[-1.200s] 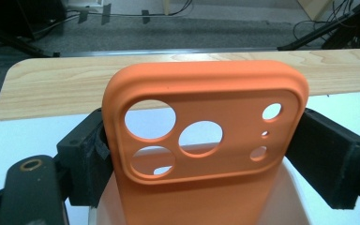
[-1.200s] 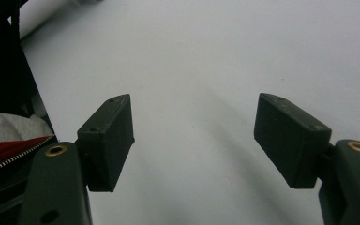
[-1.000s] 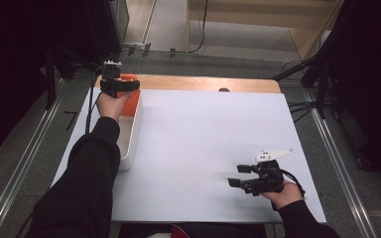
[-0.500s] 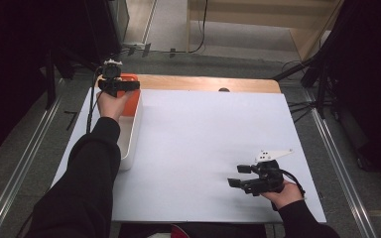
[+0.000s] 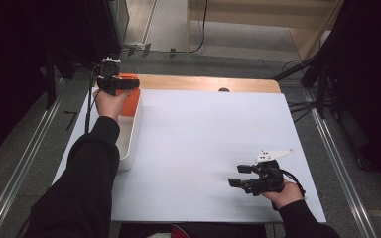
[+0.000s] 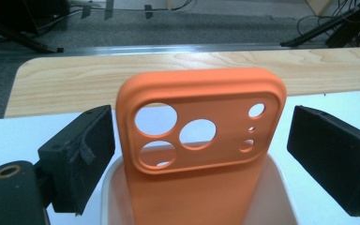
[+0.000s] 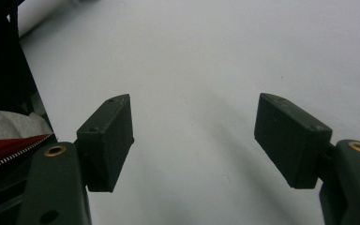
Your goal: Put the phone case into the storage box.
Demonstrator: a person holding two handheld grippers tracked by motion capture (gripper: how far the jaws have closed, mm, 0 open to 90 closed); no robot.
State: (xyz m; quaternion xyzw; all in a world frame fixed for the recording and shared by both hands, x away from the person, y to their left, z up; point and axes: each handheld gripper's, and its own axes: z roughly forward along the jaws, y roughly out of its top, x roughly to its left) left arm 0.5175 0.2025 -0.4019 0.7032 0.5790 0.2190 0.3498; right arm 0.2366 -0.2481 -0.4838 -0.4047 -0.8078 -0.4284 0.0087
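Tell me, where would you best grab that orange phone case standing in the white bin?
Probably by the two long side edges of the orange phone case, near its top above the camera holes. It stands upright in the white bin, top end clear of the rim, and the left gripper already faces it with a jaw on either side, not touching.

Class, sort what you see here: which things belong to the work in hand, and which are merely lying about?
In the job:
- orange phone case, leaning upright in the bin
- white bin at the table's left edge
- left gripper, jaws just opened, standing clear of the case

Lying about:
- right gripper, open, holding nothing
- white sheet over the table
- stand legs on the floor
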